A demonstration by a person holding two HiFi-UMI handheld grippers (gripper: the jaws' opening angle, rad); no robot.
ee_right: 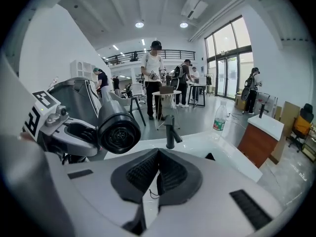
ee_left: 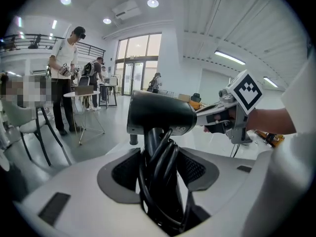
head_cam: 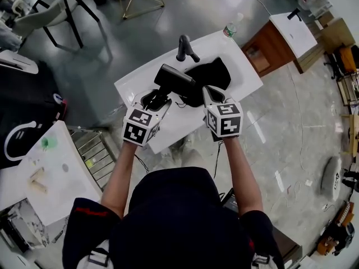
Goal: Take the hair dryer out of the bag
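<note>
The black hair dryer point(head_cam: 175, 78) hangs above the white table point(head_cam: 241, 66), clear of the black bag point(head_cam: 212, 74), which lies slumped on the table behind it. My left gripper point(head_cam: 156, 98) is shut on the dryer's handle and its coiled black cord. In the left gripper view the hair dryer point(ee_left: 160, 115) stands upright between the pads of my left gripper point(ee_left: 160, 157). My right gripper point(head_cam: 208, 94) is beside the dryer's right end and shut, with nothing held. In the right gripper view the pads of my right gripper point(ee_right: 158, 157) meet, and the hair dryer point(ee_right: 117, 127) points its round end at the camera from the left.
A black tap-like post point(head_cam: 185, 48) stands at the table's far edge, and a water bottle point(head_cam: 231, 27) at its far right corner. A wooden cabinet point(head_cam: 275, 46) is to the right, a chair point(head_cam: 50, 15) at far left, another white table point(head_cam: 50, 172) at near left. People stand in the background.
</note>
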